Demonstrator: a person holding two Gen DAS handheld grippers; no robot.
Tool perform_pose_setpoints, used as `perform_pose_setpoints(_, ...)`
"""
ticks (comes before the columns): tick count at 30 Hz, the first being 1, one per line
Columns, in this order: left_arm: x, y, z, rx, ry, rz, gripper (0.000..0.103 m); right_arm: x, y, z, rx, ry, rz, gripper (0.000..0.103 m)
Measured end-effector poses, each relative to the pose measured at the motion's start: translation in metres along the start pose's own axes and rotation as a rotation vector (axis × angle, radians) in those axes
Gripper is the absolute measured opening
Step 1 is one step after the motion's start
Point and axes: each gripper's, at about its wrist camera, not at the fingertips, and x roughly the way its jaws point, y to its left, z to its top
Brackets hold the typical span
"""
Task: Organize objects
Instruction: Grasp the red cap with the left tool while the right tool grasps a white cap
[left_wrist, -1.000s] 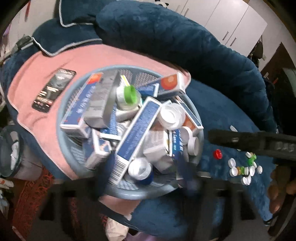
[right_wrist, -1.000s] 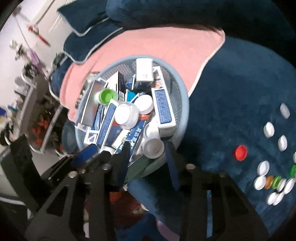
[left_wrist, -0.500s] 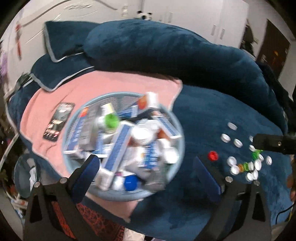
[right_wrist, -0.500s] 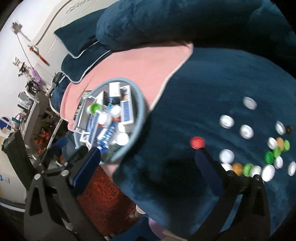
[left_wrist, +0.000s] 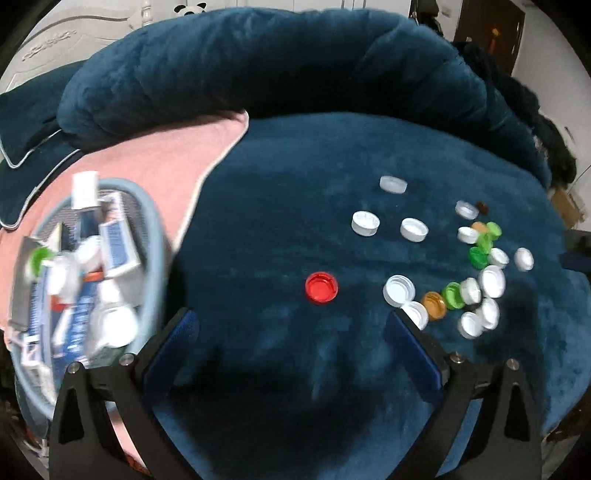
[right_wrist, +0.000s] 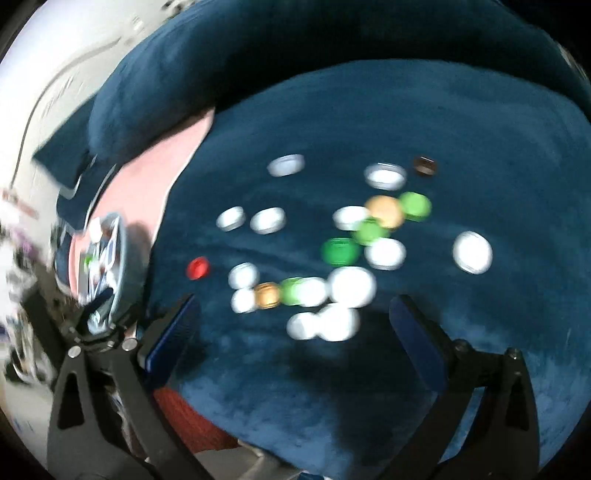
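Both grippers empty, fingers spread wide, hovering over the blue cushion (left_wrist: 295, 177).

Left gripper (left_wrist: 291, 325) sits just short of the red cap (left_wrist: 321, 288), which lies alone on the cushion between the basket (left_wrist: 157, 236) and the cap cluster (left_wrist: 476, 280). Right gripper (right_wrist: 291, 317) hangs over the near edge of that cluster (right_wrist: 332, 288).

Likely step: pick loose caps off the cushion, probably sort them or move them toward the basket. My take:
- Red cap is the easy one for the left: isolated from the cluster, clean straddle. Come straight down, close across the rim.
- Cluster caps touch each other. Take outliers first, or the fingers will shove neighbours.
- Plush surface: caps may sink or tilt under pressure, so close gently.

Hard to read:
- Right view is motion-blurred; cap edges smear, and which caps are open side up can't be told there.
- Basket cut off at frame left in the left view, and blurred; boxes and bottles inside, labels illegible.
- Small dark cap (left_wrist: 482, 208) at the far side of the cluster barely shows against the cushion.
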Motion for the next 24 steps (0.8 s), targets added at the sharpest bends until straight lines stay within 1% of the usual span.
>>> perform_pose_setpoints(2,0.020,-0.008,0.000,0.004,0.005,0.026,0.101,0.001,-0.029,-0.002,0.076,-0.015,-0.009,0.103)
perform_pose_setpoints(4,0.033,-0.011,0.000,0.006,0.004,0.027,0.096,0.002,-0.050,0.002,0.116,-0.012,-0.041,0.103)
perform_pose_setpoints(5,0.040,-0.013,0.001,0.008,0.009,0.028,0.095,0.000,-0.056,0.005,0.111,-0.017,-0.051,0.103)
perform_pose_setpoints(7,0.057,-0.017,0.002,0.011,0.022,0.033,0.087,-0.002,-0.069,0.012,0.105,-0.040,-0.090,0.103)
perform_pose_setpoints(9,0.070,-0.019,0.003,0.011,0.036,0.040,0.083,-0.002,-0.084,0.016,0.127,-0.054,-0.092,0.103)
perform_pose_setpoints(11,0.084,-0.022,0.004,0.016,0.056,0.045,0.069,-0.001,-0.099,0.021,0.166,-0.067,-0.076,0.103)
perform_pose_setpoints(12,0.088,-0.022,0.004,0.020,0.061,0.053,0.047,0.001,-0.105,0.023,0.184,-0.072,-0.078,0.103)
perform_pose_setpoints(13,0.093,-0.023,0.004,0.024,0.067,0.056,0.036,0.004,-0.111,0.025,0.201,-0.073,-0.082,0.102)
perform_pose_setpoints(15,0.093,-0.023,0.003,0.014,0.066,0.053,0.035,0.010,-0.117,0.027,0.213,-0.058,-0.093,0.102)
perform_pose_setpoints(17,0.090,-0.023,0.002,0.004,0.054,0.044,0.031,0.021,-0.120,0.029,0.209,-0.028,-0.114,0.101)
perform_pose_setpoints(18,0.086,-0.022,0.001,-0.001,0.048,0.042,0.031,0.027,-0.121,0.031,0.206,-0.012,-0.140,0.101)
perform_pose_setpoints(21,0.079,-0.019,0.001,-0.014,0.041,0.033,0.031,0.036,-0.124,0.034,0.207,0.008,-0.179,0.099)
perform_pose_setpoints(24,0.072,-0.014,0.000,-0.023,0.035,0.028,0.031,0.040,-0.127,0.034,0.215,0.021,-0.190,0.085)
